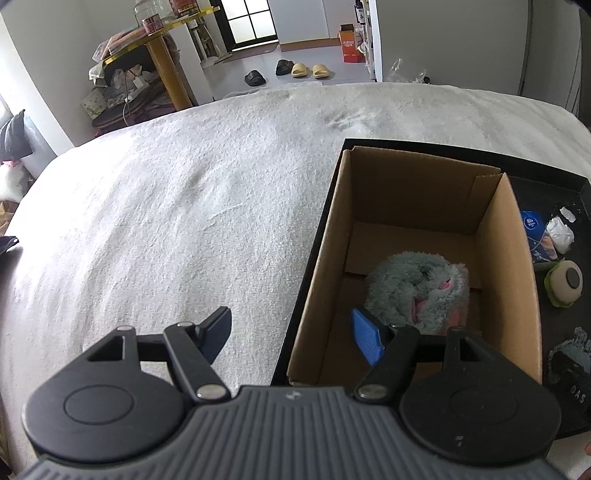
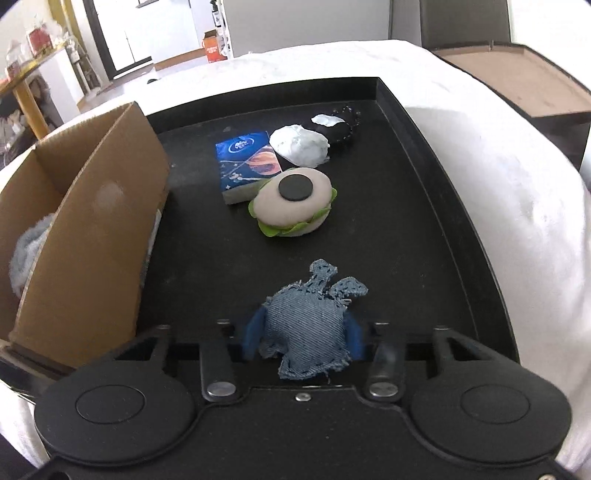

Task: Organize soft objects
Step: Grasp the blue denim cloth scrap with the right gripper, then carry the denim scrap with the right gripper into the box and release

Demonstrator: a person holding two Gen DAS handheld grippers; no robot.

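Daylight fills both views, soft and fairly even, with the strongest source a window (image 1: 252,20) at the far end of the room in the left wrist view, its panes blown out to white. The white bedspread (image 1: 166,206) is overexposed in patches (worse in the right wrist view, where its right side loses all texture). The black tray (image 2: 424,206) looks matte with faint dust and little glare. Shadows are weak; the cardboard box (image 1: 417,236) is darker inside. Fisheye distortion bends the bed's edge and walls, and corners vignette. The right gripper's blue pads (image 2: 255,334) are smeared by motion blur.
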